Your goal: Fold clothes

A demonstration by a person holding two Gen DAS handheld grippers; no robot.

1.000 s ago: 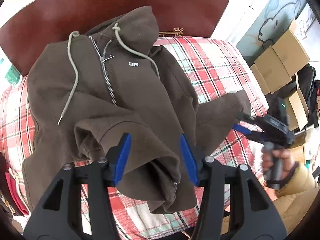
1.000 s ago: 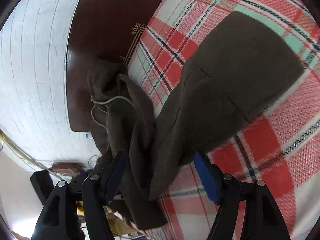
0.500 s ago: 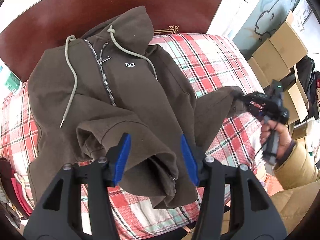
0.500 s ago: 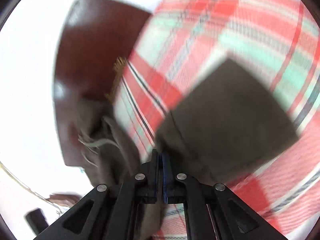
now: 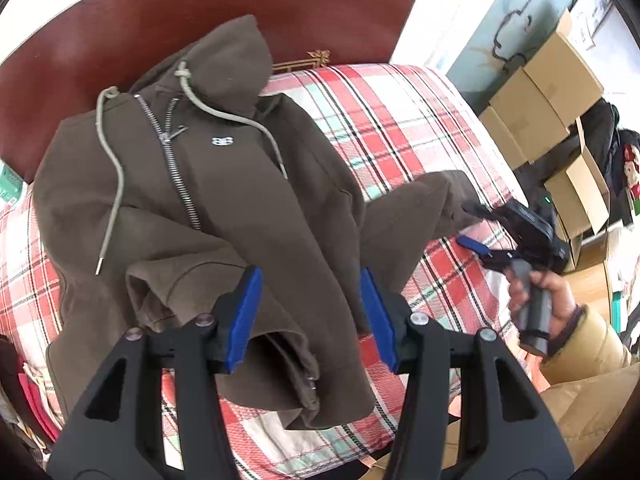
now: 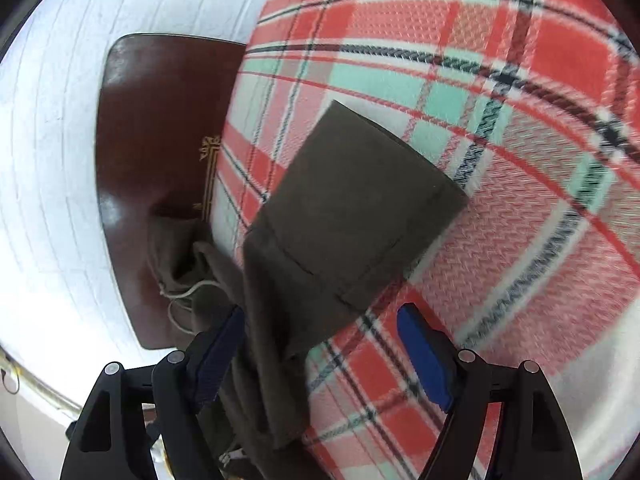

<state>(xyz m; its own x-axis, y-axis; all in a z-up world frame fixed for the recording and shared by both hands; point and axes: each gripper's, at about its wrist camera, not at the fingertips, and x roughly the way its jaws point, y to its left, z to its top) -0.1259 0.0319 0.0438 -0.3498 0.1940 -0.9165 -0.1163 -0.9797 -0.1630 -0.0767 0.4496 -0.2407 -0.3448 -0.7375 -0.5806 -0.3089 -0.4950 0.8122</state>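
Note:
A brown zip hoodie (image 5: 224, 184) lies face up on the plaid bed cover (image 5: 392, 120), its hood toward the headboard. Its left sleeve is folded across the lower front. My left gripper (image 5: 312, 316) hovers over the hem with its blue pads apart and nothing pressed between them. The hoodie's other sleeve (image 5: 404, 216) stretches out to the right. My right gripper (image 5: 470, 226) is at that cuff. In the right wrist view the right gripper (image 6: 324, 356) has its jaws opening. The sleeve (image 6: 360, 208) runs between them, leaning on the left pad, ungripped.
A dark red headboard (image 5: 200, 12) stands behind the hood. Cardboard boxes (image 5: 540, 92) are stacked past the bed's right side. A hand (image 5: 556, 292) in a tan sleeve holds the right gripper. Red clothes (image 5: 24, 392) lie off the bed's left edge.
The right gripper snapped shut at the sleeve edge half a second ago and now stands open again, lower, with the sleeve between its jaws. The left gripper drifted slightly over the hoodie.

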